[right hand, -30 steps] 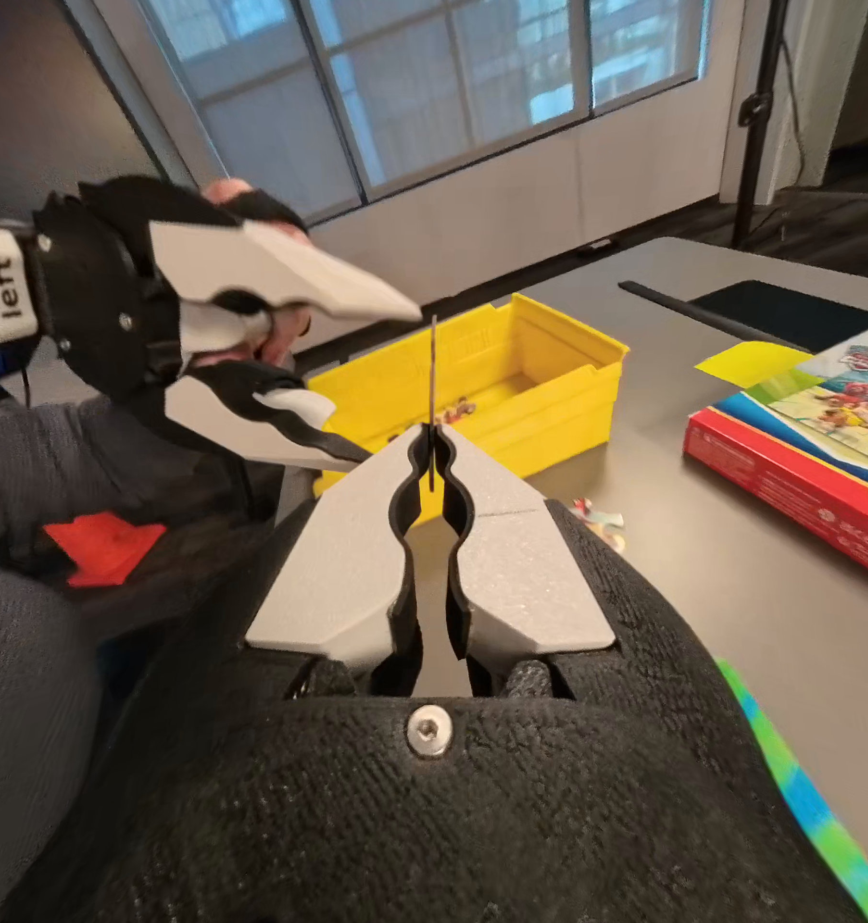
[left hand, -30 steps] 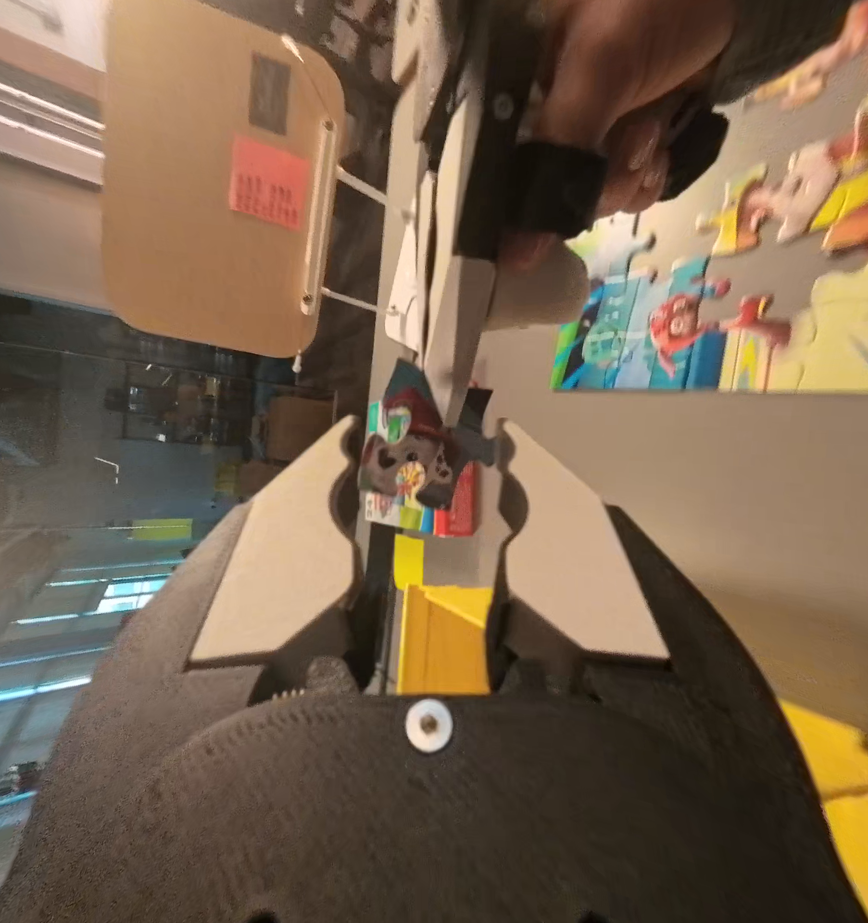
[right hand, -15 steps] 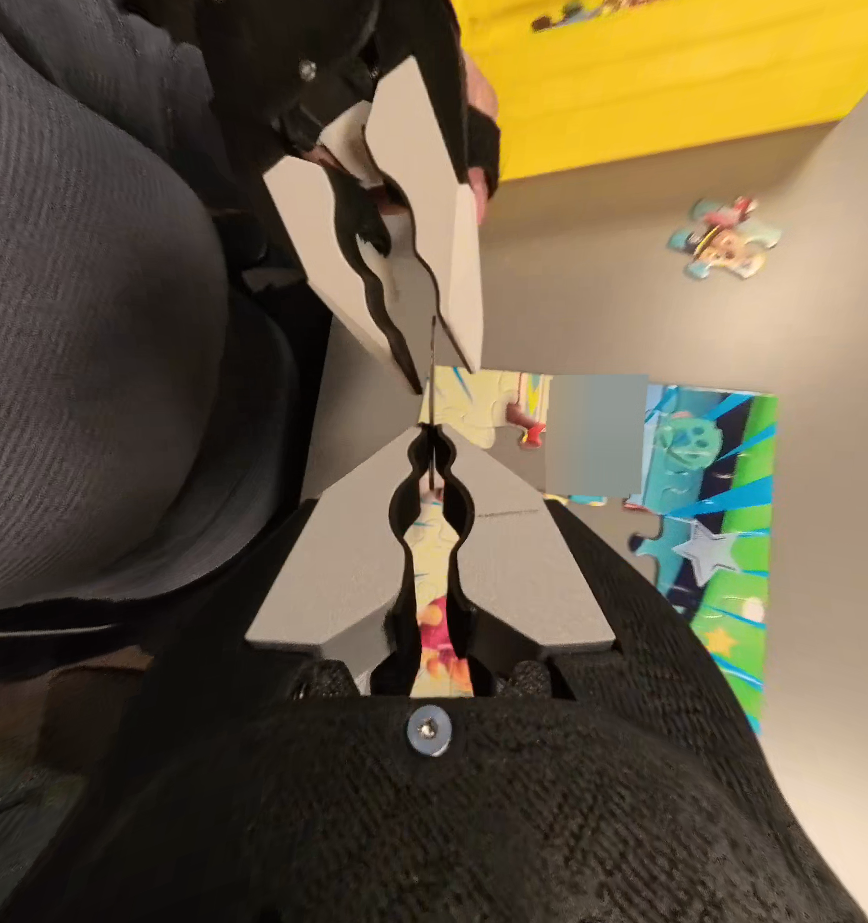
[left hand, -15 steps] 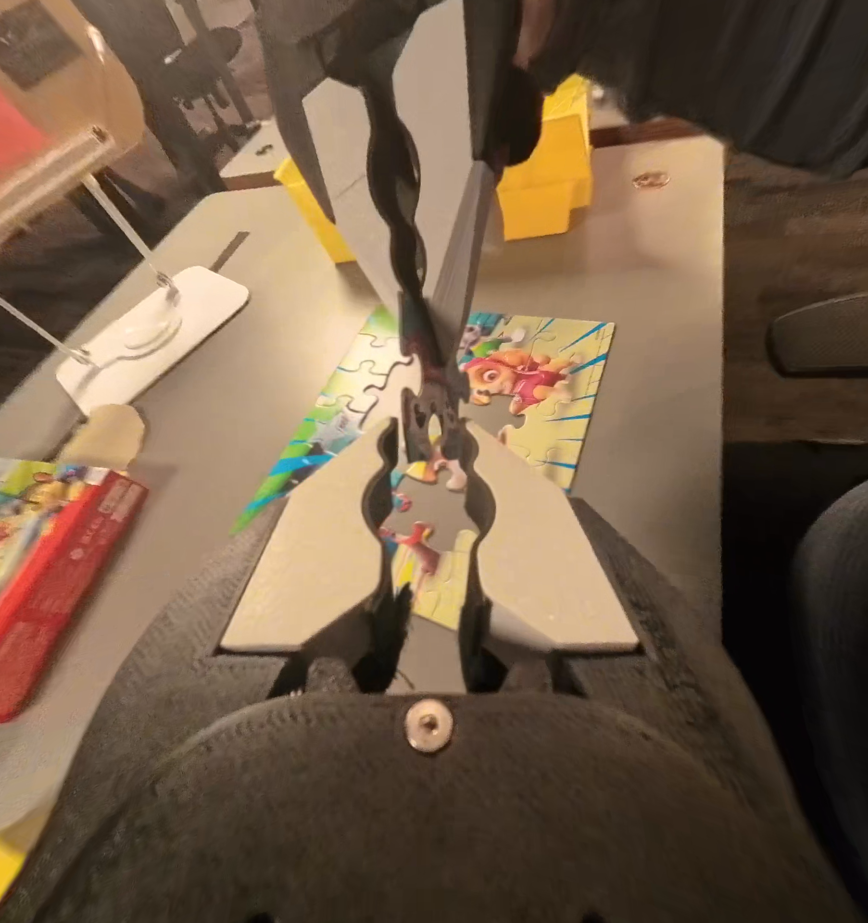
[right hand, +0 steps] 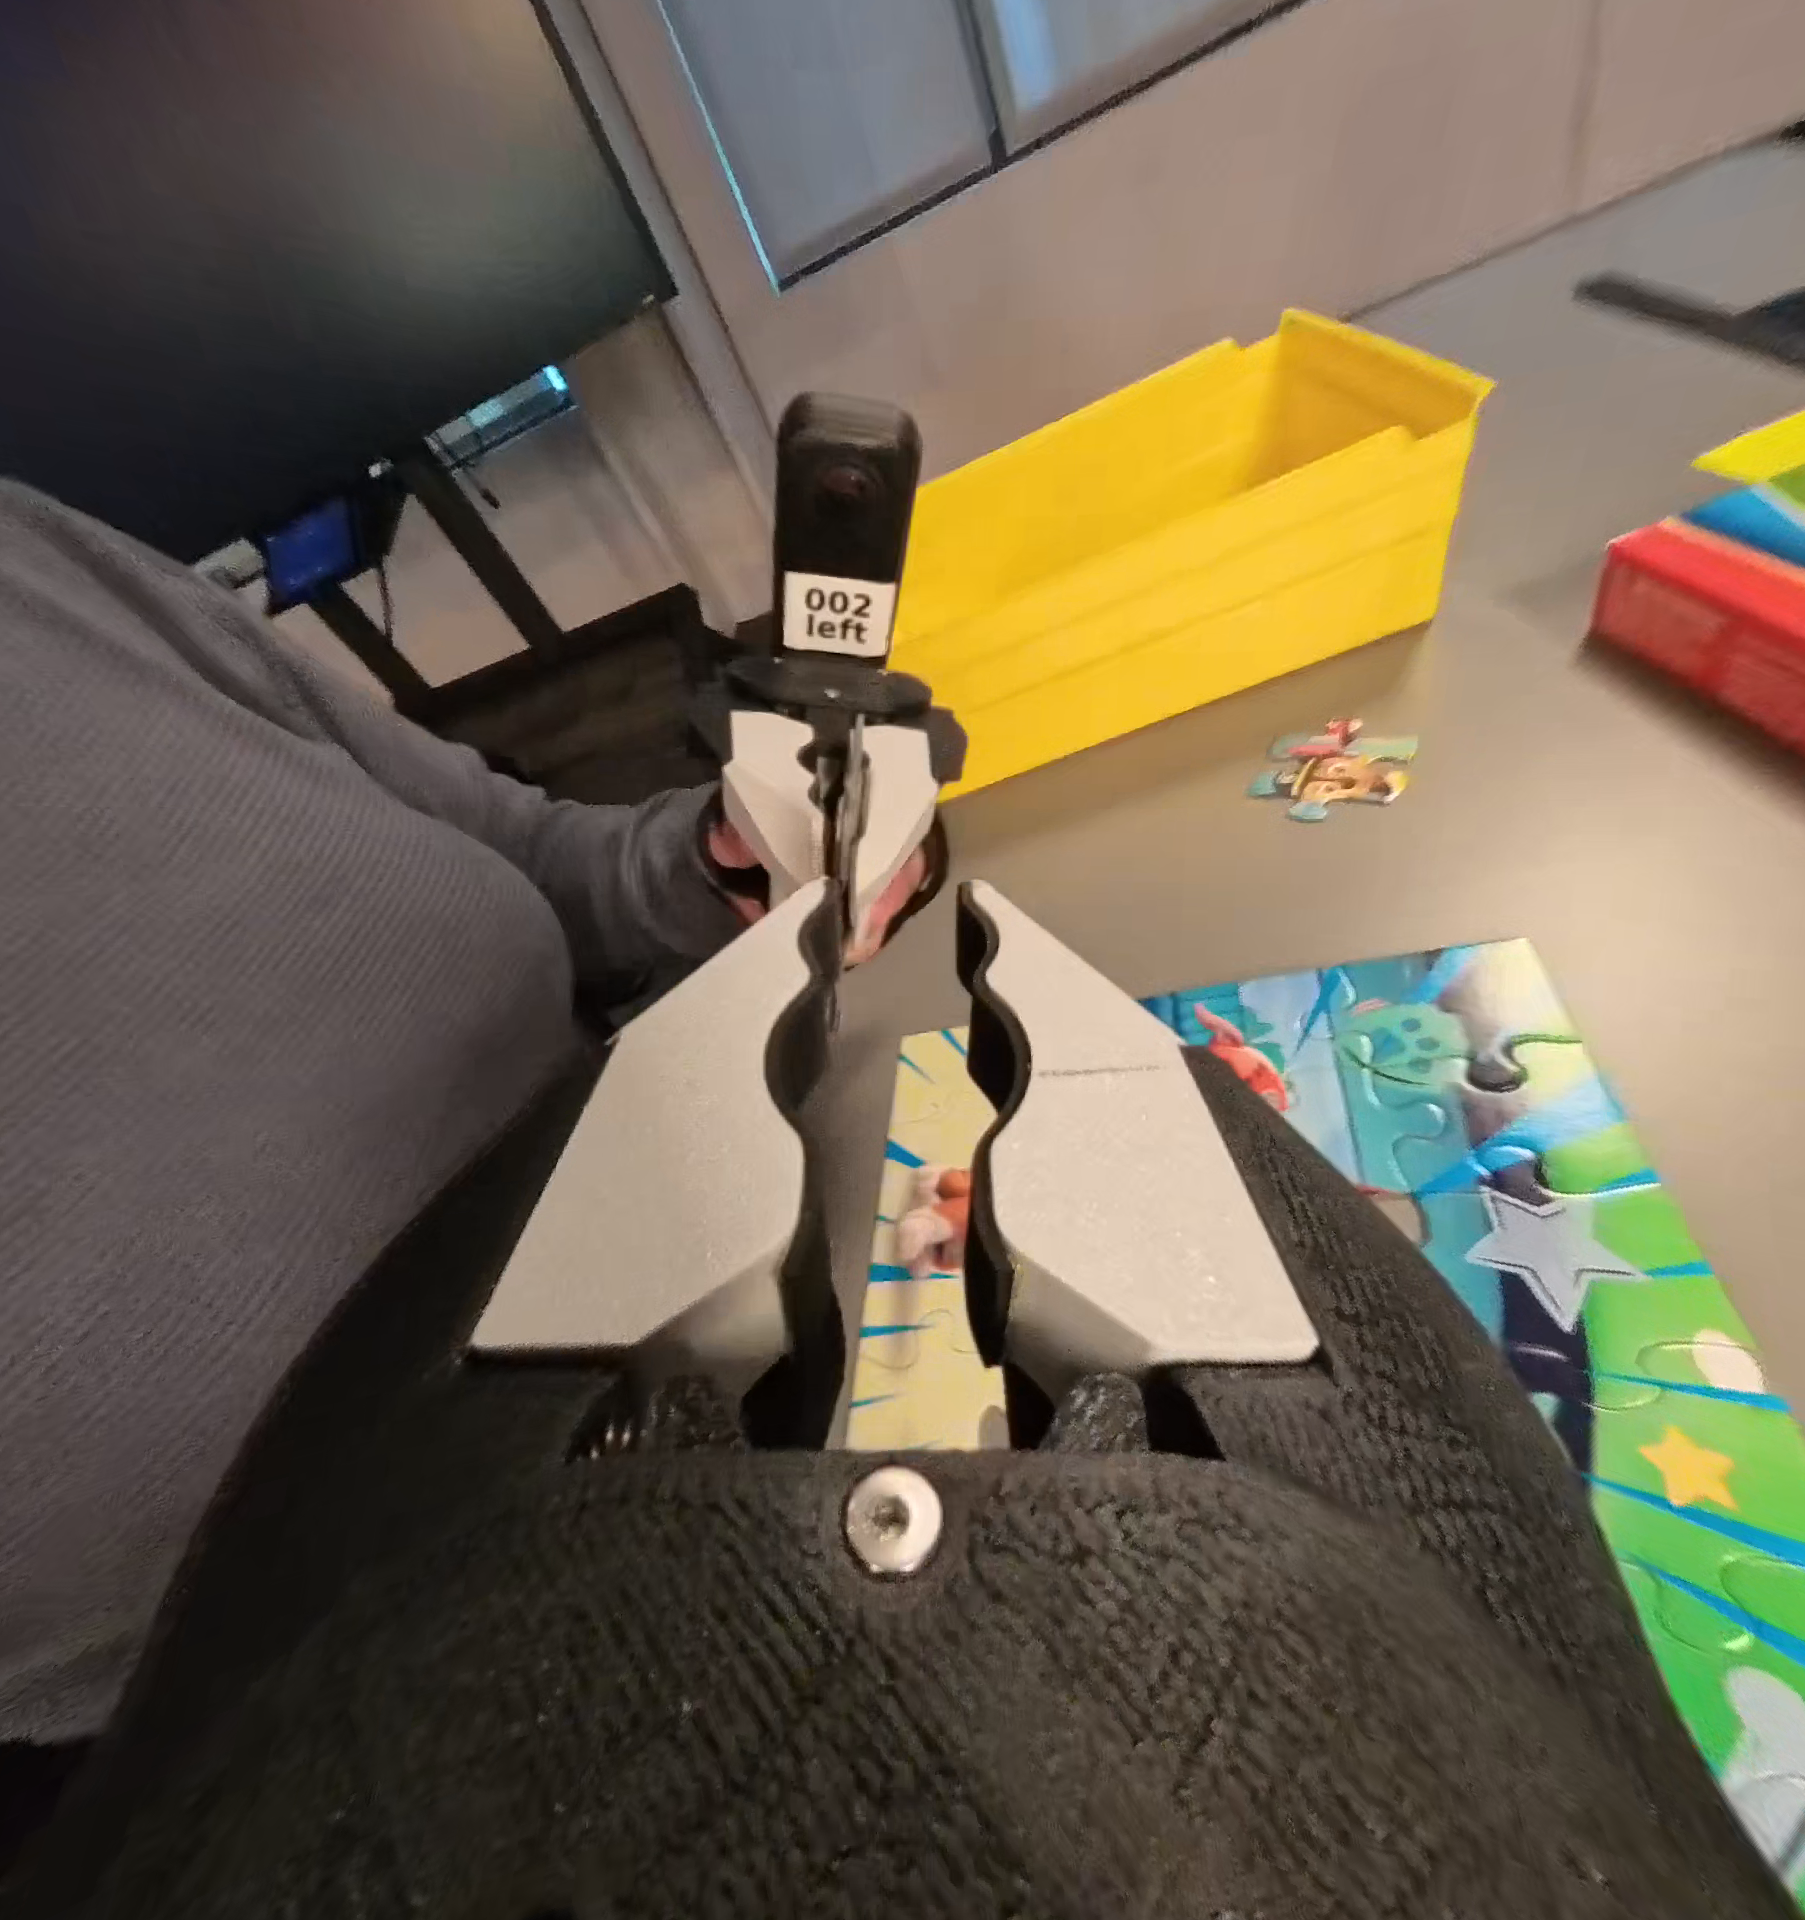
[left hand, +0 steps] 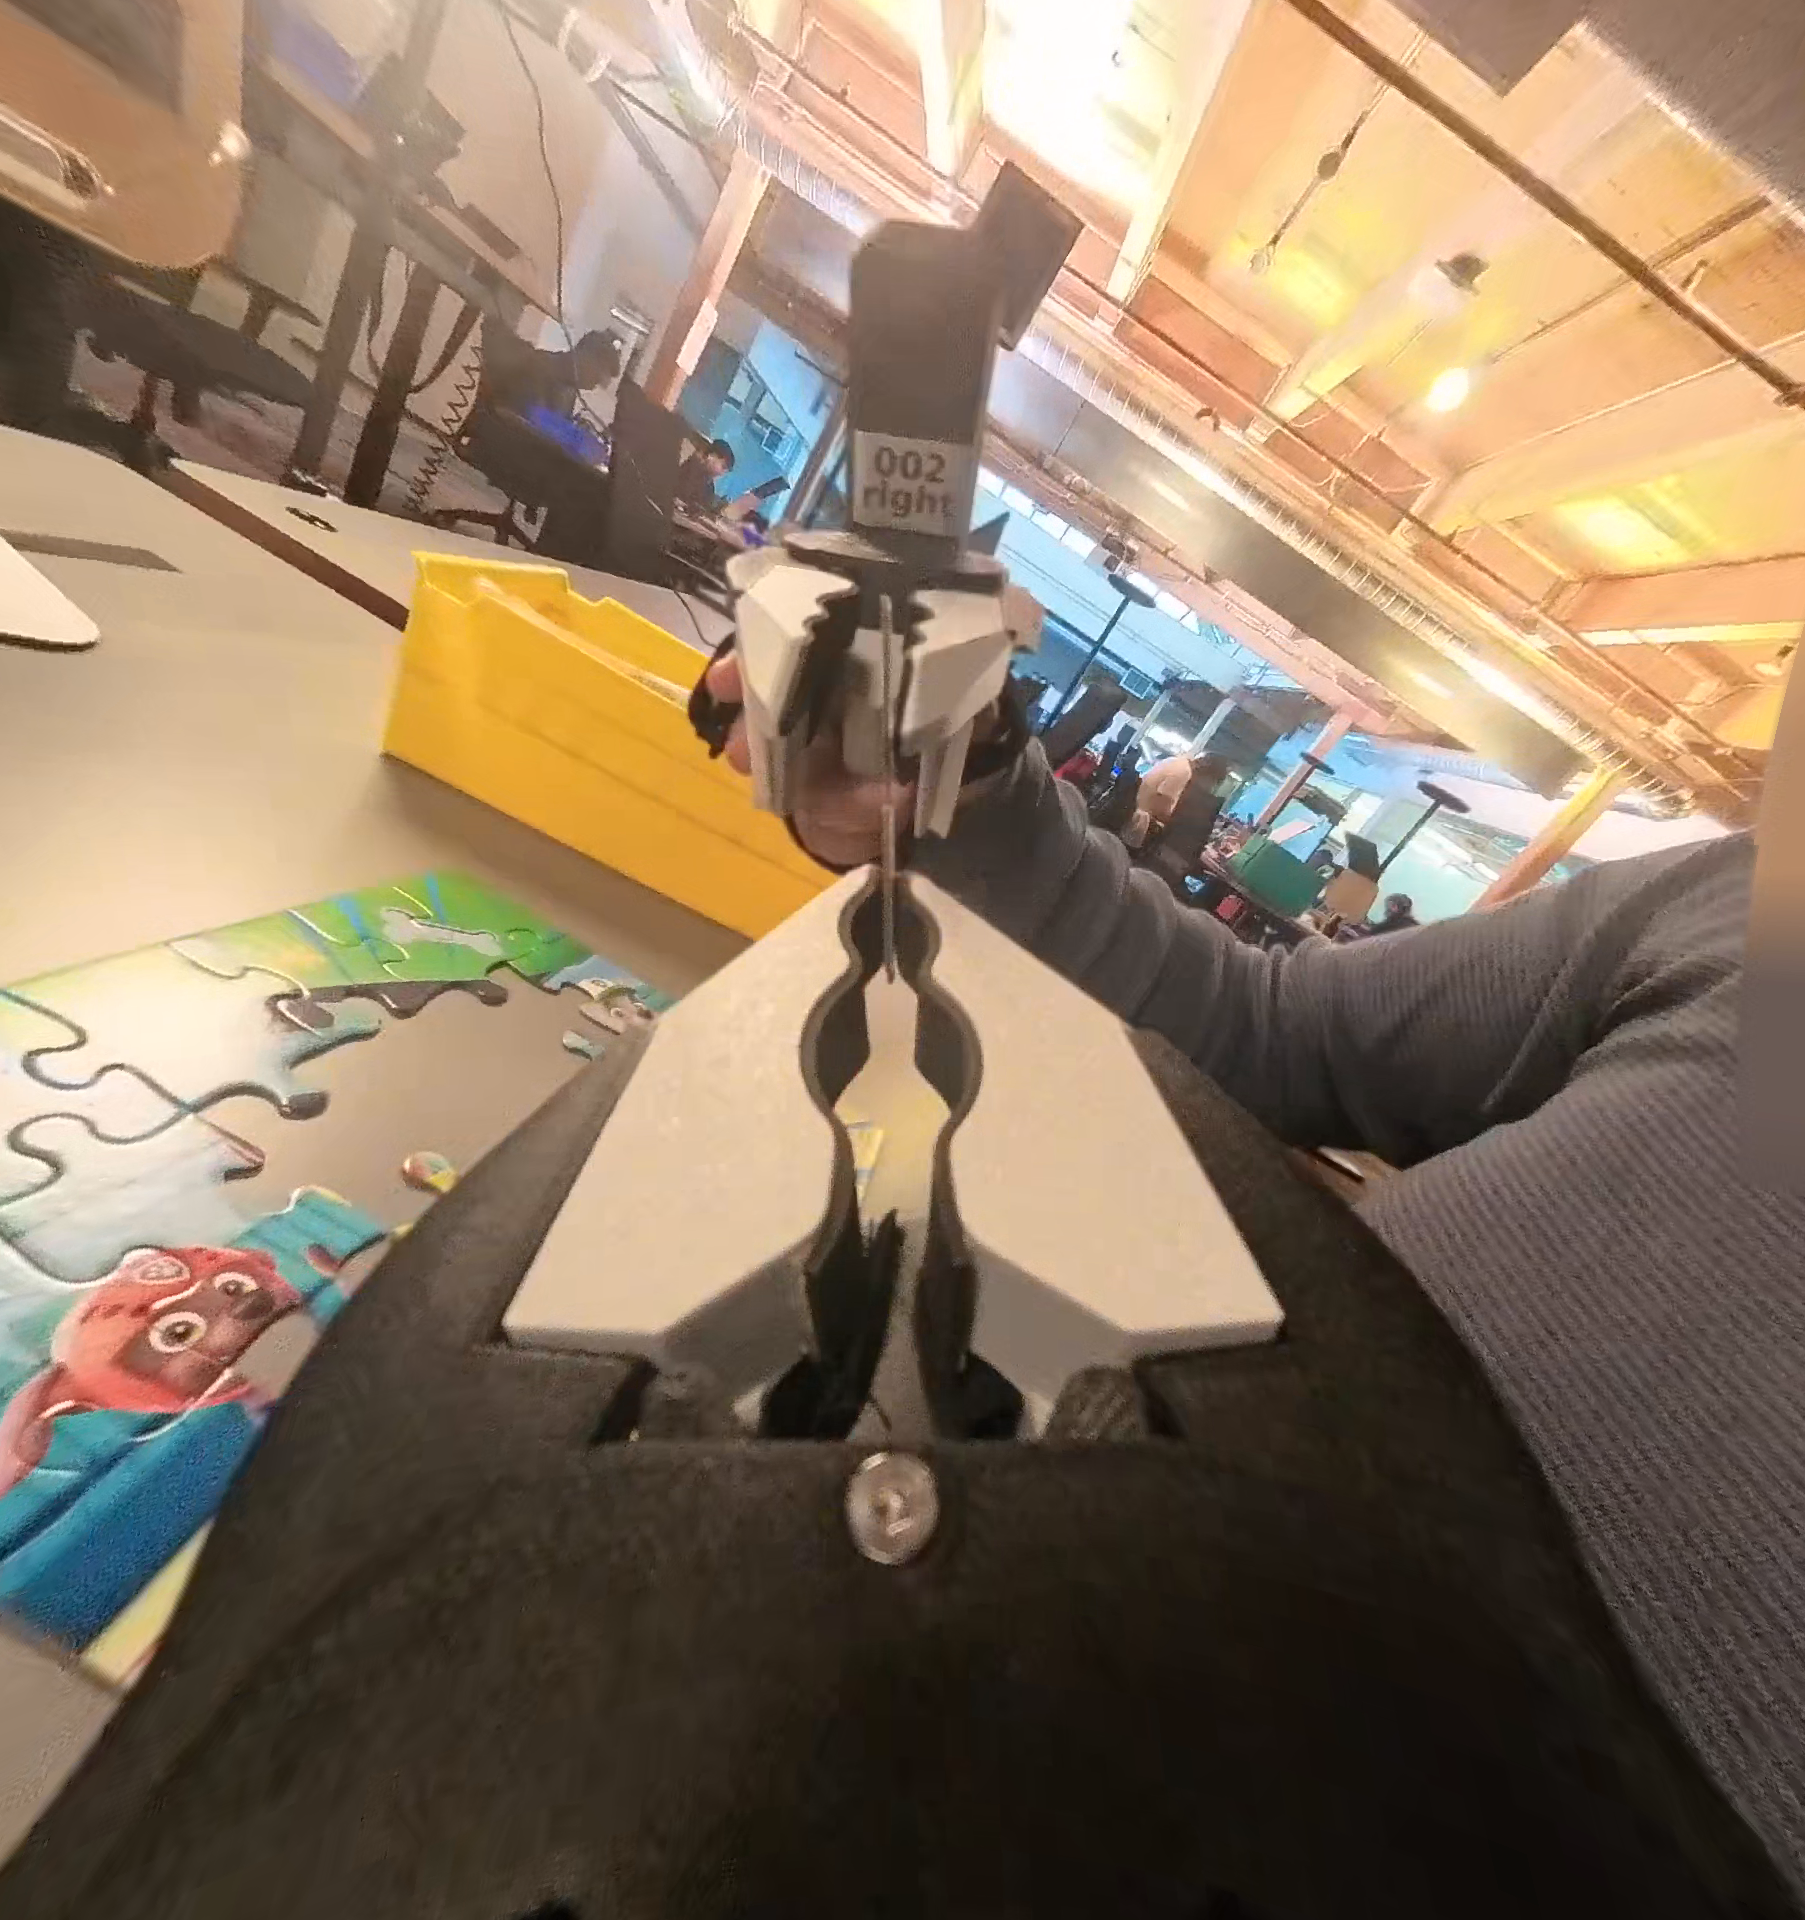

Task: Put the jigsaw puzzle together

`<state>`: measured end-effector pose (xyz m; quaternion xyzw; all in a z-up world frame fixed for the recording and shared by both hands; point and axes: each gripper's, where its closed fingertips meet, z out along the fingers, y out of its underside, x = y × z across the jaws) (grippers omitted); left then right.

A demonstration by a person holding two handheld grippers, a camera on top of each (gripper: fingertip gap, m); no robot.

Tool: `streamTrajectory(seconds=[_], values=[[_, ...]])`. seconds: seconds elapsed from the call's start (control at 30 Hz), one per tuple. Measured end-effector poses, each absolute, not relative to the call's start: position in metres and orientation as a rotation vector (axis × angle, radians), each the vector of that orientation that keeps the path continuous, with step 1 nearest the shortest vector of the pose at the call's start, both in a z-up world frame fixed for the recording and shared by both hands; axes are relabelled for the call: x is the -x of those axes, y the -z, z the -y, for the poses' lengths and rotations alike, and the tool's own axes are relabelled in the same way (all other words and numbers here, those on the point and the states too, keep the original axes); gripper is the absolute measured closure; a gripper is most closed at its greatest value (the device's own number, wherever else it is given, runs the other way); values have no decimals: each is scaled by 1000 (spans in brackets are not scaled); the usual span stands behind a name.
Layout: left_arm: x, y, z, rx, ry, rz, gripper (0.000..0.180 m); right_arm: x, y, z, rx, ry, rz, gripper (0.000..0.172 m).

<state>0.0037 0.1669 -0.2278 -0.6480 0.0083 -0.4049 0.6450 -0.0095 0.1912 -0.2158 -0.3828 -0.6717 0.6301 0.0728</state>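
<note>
My left gripper [left hand: 887,885] is shut on a thin jigsaw piece [left hand: 890,831], which I see edge-on standing up out of its fingertips. My right gripper [left hand: 867,717] faces it from just beyond, its fingers spread on either side of the piece's far end. In the right wrist view my right gripper [right hand: 896,899] is open. The piece [right hand: 842,831] lies close along its left finger [right hand: 732,1039], with a clear gap to the other pad. The left gripper [right hand: 844,883] shows there nose to nose with it, closed on the piece. Both are held above the table's near edge.
A half-built colourful jigsaw [left hand: 150,1091] [right hand: 1604,1195] lies on the grey table [right hand: 1293,914]. A yellow bin [left hand: 565,727] [right hand: 1189,540] stands behind it. A loose jigsaw piece [right hand: 1334,771] lies beside the bin and a red box [right hand: 1729,644] at the right. The person's sleeves flank the grippers. The tips of both grippers are at nearly the same place.
The left gripper closed on the piece that the right gripper held. The right gripper then opened and let it go. Both views swung round to face each other.
</note>
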Motion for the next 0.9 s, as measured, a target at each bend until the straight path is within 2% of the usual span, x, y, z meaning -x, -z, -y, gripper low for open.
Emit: streamTrajectory(seconds=[0.13, 0.27, 0.4, 0.53, 0.63, 0.9], values=[[-6, 231, -173, 1463, 942, 9, 180, 7, 214, -194, 1119, -1893, 1904, 159], [3, 228, -177, 1394, 951, 84, 180, 11, 219, -207, 1159, -1832, 1754, 149], [11, 223, -178, 1281, 1023, 177, 180, 15, 213, -210, 1057, -1669, 1584, 154], [2, 221, -177, 1282, 962, 104, 180, 12, 210, -199, 1095, -1778, 1561, 155], [2, 222, -178, 1289, 965, 99, 180, 9, 207, -194, 1077, -1794, 1579, 169], [-2, 223, -174, 1306, 953, 13, 179, 2, 206, -187, 1140, -1978, 1678, 172]])
